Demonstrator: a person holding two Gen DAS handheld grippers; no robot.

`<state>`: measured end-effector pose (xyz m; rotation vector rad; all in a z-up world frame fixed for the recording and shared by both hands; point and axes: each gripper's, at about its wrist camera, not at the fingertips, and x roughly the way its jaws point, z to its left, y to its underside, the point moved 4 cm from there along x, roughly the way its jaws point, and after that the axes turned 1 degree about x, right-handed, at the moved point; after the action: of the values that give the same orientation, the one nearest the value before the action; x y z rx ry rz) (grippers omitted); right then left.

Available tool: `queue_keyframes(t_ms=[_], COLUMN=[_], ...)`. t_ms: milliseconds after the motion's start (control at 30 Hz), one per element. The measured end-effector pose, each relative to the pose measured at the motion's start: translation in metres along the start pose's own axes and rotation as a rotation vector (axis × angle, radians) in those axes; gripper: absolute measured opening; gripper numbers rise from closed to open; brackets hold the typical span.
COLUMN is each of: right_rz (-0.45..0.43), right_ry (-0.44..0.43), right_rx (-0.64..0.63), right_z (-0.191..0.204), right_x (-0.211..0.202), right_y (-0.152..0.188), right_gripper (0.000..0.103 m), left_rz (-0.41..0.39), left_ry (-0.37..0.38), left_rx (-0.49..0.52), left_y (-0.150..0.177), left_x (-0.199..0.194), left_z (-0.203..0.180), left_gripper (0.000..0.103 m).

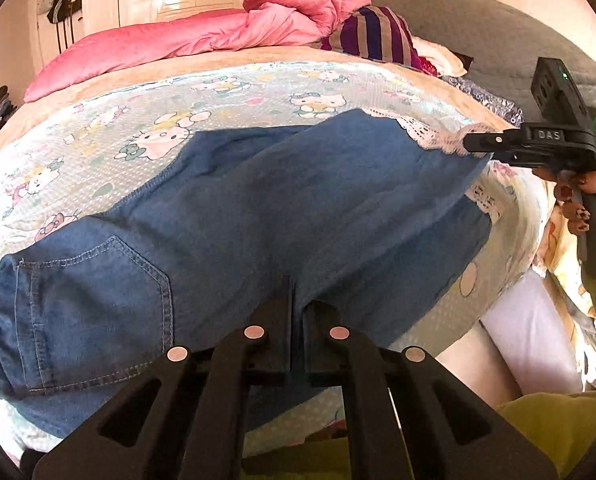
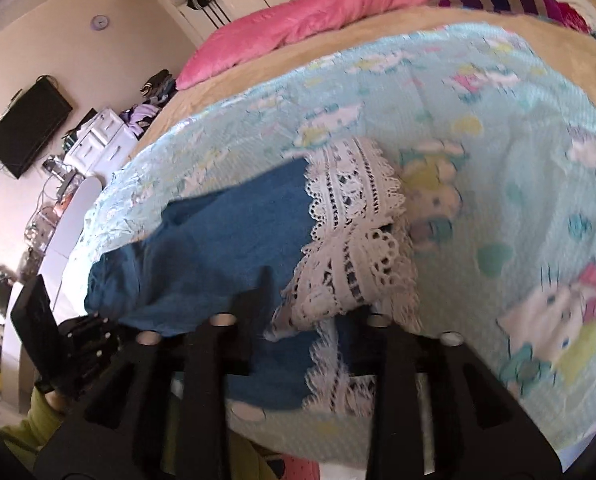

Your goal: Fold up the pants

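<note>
Blue denim pants (image 1: 258, 208) with white lace hems (image 1: 433, 136) lie across the patterned bed cover (image 1: 178, 120), back pocket at the left. My left gripper (image 1: 296, 300) is shut on the near edge of the pants, at the middle. My right gripper (image 1: 471, 142) is at the far right and is shut on the lace hem, holding it lifted. In the right wrist view the lace hem (image 2: 353, 240) bunches between my right gripper's (image 2: 309, 320) fingers, with blue denim (image 2: 218, 240) stretching left. The left gripper's body (image 2: 78, 344) shows at the lower left.
A pink duvet (image 1: 218, 36) and a striped cloth (image 1: 377, 36) are piled at the far side of the bed. A grey headboard (image 1: 477, 28) stands at the right. A wall TV (image 2: 26, 128) and a white drawer unit (image 2: 98, 140) are beyond the bed's left side.
</note>
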<state>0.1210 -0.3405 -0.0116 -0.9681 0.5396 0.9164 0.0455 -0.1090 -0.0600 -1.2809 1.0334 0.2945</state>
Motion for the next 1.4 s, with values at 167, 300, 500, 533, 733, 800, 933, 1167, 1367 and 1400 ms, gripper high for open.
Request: queue_keyframes(t_ms=[167, 300, 500, 533, 733, 800, 933, 1167, 1367, 1400], right_rz=[0.011, 0.004, 0.036, 0.045, 0.078, 0.083, 0.100, -0.052, 0.126, 0.159], right_ry=[-0.002, -0.023, -0.030, -0.023, 0.003, 0.015, 0.041, 0.172, 0.001, 0.026], right_rx=[0.043, 0.070, 0.032, 0.029, 0.077, 0.069, 0.029, -0.390, -0.626, -0.644], right_z=[-0.017, -0.025, -0.018, -0.019, -0.033, -0.033, -0.031, 0.033, 0.103, 0.104], right_x=[-0.004, -0.010, -0.024, -0.023, -0.014, -0.015, -0.016, -0.047, 0.018, 0.030], right_y=[0.011, 0.013, 0.030, 0.034, 0.047, 0.048, 0.047, 0.038, 0.070, 0.074], right_gripper=[0.034, 0.009, 0.008, 0.008, 0.007, 0.007, 0.011, 0.023, 0.028, 0.028], left_rz=[0.003, 0.000, -0.011, -0.006, 0.057, 0.064, 0.087, 0.097, 0.112, 0.114], left_ry=[-0.006, -0.024, -0.038, -0.035, -0.026, -0.028, -0.021, -0.024, -0.016, -0.007], left_rx=[-0.012, -0.007, 0.046, 0.052, 0.106, 0.115, 0.096, 0.101, 0.104, 0.103], left_y=[0.001, 0.001, 0.005, 0.006, 0.020, 0.022, 0.024, 0.026, 0.030, 0.032], left_x=[0.000, -0.003, -0.018, -0.019, -0.010, -0.009, -0.003, -0.001, 0.000, -0.002], left_z=[0.003, 0.004, 0.000, -0.001, -0.012, -0.013, -0.010, -0.012, -0.014, -0.015], left_gripper=[0.003, 0.002, 0.002, 0.002, 0.002, 0.002, 0.002, 0.002, 0.008, 0.012])
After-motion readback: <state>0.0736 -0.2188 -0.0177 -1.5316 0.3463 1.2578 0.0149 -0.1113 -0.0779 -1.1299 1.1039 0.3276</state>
